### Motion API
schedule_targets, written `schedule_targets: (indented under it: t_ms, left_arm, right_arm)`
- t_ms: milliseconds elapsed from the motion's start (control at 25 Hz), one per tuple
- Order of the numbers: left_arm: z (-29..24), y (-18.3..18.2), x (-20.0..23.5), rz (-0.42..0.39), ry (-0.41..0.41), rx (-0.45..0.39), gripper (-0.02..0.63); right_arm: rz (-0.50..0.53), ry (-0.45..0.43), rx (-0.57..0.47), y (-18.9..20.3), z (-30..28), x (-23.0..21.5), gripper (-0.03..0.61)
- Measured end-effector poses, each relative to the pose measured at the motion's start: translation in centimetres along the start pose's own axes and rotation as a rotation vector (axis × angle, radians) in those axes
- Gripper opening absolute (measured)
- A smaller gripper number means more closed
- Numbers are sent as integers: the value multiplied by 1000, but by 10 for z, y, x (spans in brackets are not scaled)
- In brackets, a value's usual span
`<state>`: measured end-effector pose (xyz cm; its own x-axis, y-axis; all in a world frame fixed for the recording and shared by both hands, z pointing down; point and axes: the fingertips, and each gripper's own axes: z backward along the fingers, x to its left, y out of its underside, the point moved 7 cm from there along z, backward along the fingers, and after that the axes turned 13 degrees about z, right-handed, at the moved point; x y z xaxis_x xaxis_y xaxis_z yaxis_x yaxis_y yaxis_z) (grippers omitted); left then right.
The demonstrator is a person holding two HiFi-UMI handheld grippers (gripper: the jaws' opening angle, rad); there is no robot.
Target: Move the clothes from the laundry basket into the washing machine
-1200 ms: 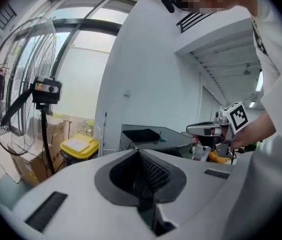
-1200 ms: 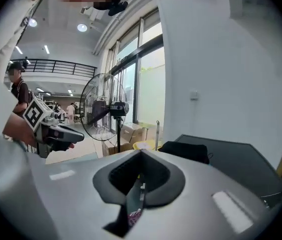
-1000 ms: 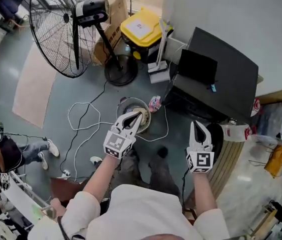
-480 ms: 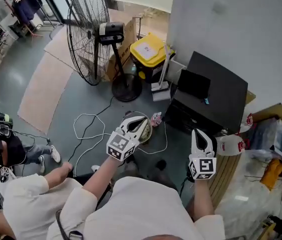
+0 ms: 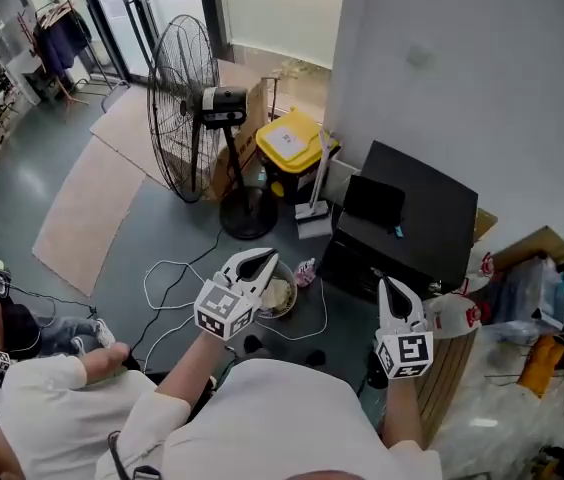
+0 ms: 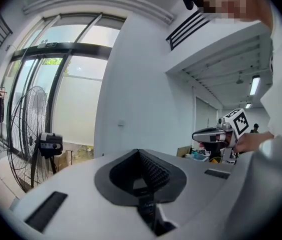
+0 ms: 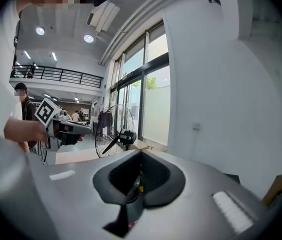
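No laundry basket, clothes or washing machine show in any view. In the head view my left gripper (image 5: 266, 257) is held out in front of the body, high above the floor, shut with nothing in it. My right gripper (image 5: 389, 284) hangs level beside it, also shut and empty, over the edge of a black cabinet (image 5: 432, 218). In the left gripper view the jaws (image 6: 140, 152) meet at a point, and the right gripper (image 6: 215, 134) shows at the right. The right gripper view shows its own closed jaws (image 7: 141, 152) and the left gripper (image 7: 69, 128) at the left.
A large standing fan (image 5: 186, 108) stands on the grey floor at the back left. Beside it are a yellow-lidded bin (image 5: 296, 146) and cardboard boxes. A round bowl-like thing (image 5: 280, 296) and white cables (image 5: 167, 273) lie below the grippers. Cluttered bags (image 5: 537, 308) sit at the right.
Both grippers have risen together, still shut and empty. The head view has tilted up, so more of the room, the fan and the glass doors show, and the floor looks farther off.
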<state>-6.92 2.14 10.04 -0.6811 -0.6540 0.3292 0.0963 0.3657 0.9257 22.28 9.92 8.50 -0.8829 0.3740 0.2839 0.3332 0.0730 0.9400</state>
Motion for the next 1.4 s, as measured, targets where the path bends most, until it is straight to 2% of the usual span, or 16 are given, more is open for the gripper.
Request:
schedule_targets:
  t_ms: [360,760,1400]
  left_arm:
    - [-2,-17,-5,-41,-2,-48,6]
    - [-10,-14,-7,-37,16,-22,6]
    - [-1,-8,-2,-25,24,-5,6]
  right_arm:
    - [5,61,-52,-8,15,-21,11]
    - [-32,93,-62,-8,16,-27,11]
    - [-23,90,-50,-13,14,-12,11]
